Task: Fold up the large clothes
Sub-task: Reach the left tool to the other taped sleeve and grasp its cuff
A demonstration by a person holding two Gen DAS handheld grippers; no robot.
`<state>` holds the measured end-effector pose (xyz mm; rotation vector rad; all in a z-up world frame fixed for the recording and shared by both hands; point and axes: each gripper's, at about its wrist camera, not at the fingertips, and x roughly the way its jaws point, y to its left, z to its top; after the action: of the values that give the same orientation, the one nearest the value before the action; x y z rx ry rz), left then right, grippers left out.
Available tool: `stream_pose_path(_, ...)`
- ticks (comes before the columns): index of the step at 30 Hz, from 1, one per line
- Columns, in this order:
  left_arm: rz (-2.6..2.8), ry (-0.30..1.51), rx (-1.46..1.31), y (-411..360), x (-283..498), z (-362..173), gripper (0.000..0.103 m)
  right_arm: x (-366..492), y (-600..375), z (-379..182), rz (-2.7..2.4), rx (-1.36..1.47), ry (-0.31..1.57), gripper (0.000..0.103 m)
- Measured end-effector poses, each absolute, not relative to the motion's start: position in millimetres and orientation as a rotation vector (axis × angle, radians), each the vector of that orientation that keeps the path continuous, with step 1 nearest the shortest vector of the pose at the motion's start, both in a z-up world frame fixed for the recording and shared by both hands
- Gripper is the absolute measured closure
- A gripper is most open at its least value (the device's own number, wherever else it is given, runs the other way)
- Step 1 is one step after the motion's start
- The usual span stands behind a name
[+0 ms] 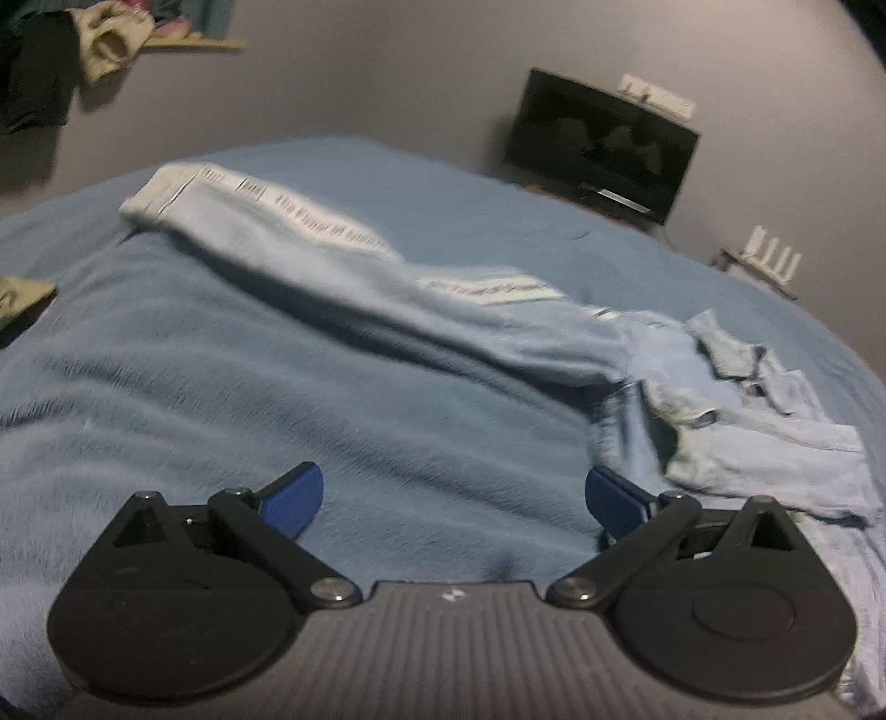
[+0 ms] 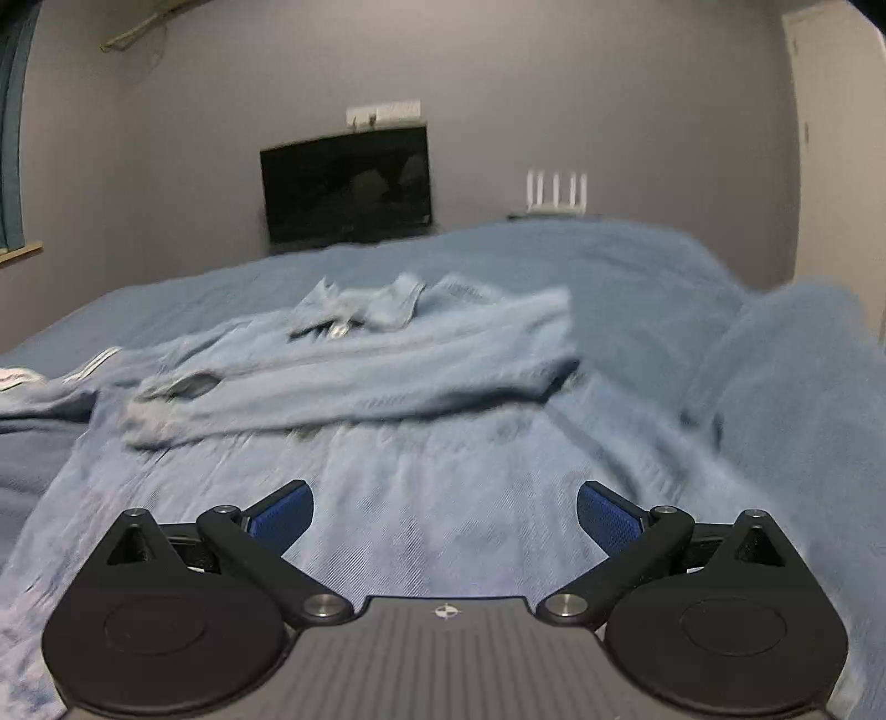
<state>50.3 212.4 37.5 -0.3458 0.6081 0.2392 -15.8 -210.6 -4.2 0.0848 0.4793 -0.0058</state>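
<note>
Claws both gape empty, left claw (image 1: 451, 501) and right claw (image 2: 446, 512), over the shirt (image 2: 387, 360) on the bed (image 1: 221, 399). Between folds, I judge; next, grasp the outstretched sleeve (image 1: 310, 260) at upper left.

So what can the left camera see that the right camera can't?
Only the left camera shows the shirt's long sleeve with its white printed stripe stretched across the bed, a beige cloth up on a shelf, and the open, empty left gripper. Only the right camera shows a sleeve folded across the shirt's body, the white door, and the open, empty right gripper. Both show the light blue shirt, its collar, the blue blanket, the dark TV and the white router.
</note>
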Motion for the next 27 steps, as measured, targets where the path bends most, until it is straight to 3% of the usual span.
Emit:
stream_pose_path(4, 0.272, 0.619, -0.315, 208.7, 56.0, 30.9, 0.001, -23.1, -193.0, -20.2, 0.060, 0.101, 0.571, 0.001)
stream_pose_path(9, 0.290, 0.588, -0.311, 212.0, 60.0, 26.7, 0.001, -28.7, -169.8, -28.7, 0.073, -0.056, 0.537, 0.001)
stream_pose_path(18, 0.444, 0.334, -0.409, 267.4, 69.3, 38.3, 0.001, -37.5, -163.1, -12.0, 0.070, -0.152, 0.346, 0.001)
stream_pose_path(27, 0.510, 0.191, -0.495, 330.1, 115.2, 20.3, 0.002, -28.2, -151.5, -14.2, 0.129, -0.205, 0.367, 0.001)
